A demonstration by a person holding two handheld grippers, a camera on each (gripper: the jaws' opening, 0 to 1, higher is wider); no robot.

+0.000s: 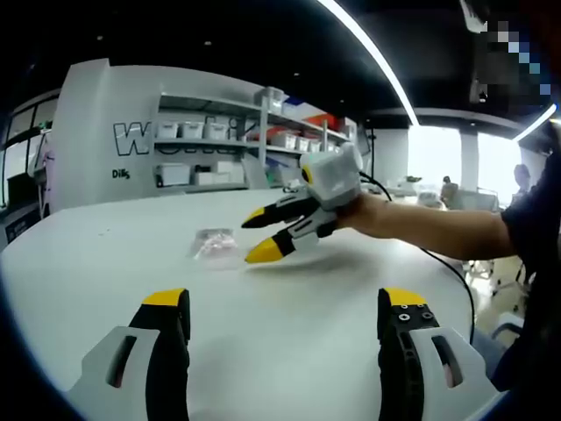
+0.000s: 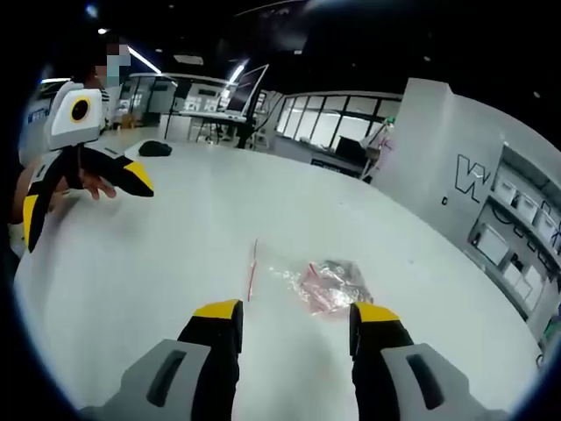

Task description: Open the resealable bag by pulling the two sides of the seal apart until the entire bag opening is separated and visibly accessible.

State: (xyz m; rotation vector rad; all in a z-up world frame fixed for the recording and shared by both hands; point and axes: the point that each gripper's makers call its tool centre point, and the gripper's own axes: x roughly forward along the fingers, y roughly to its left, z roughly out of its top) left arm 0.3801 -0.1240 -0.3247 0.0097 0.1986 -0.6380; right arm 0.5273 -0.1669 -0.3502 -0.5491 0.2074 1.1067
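A small clear resealable bag (image 1: 213, 244) lies crumpled on the white table (image 1: 105, 254), with something pink inside. In the right gripper view the bag (image 2: 324, 285) sits just ahead of my right gripper (image 2: 296, 311), whose jaws stand open and hold nothing. A thin red seal strip (image 2: 252, 267) runs along the bag's left edge. In the left gripper view my right gripper (image 1: 257, 237) hovers open just right of the bag. My left gripper (image 1: 285, 303) is open and holds nothing, well short of the bag. It also appears open at the far left as the left gripper (image 2: 85, 203).
The round white table (image 2: 175, 228) spreads wide around the bag. A black object (image 2: 155, 148) lies at its far side. Shelves with white bins (image 1: 210, 132) stand behind a lettered white wall. A person's forearm (image 1: 421, 230) reaches in from the right.
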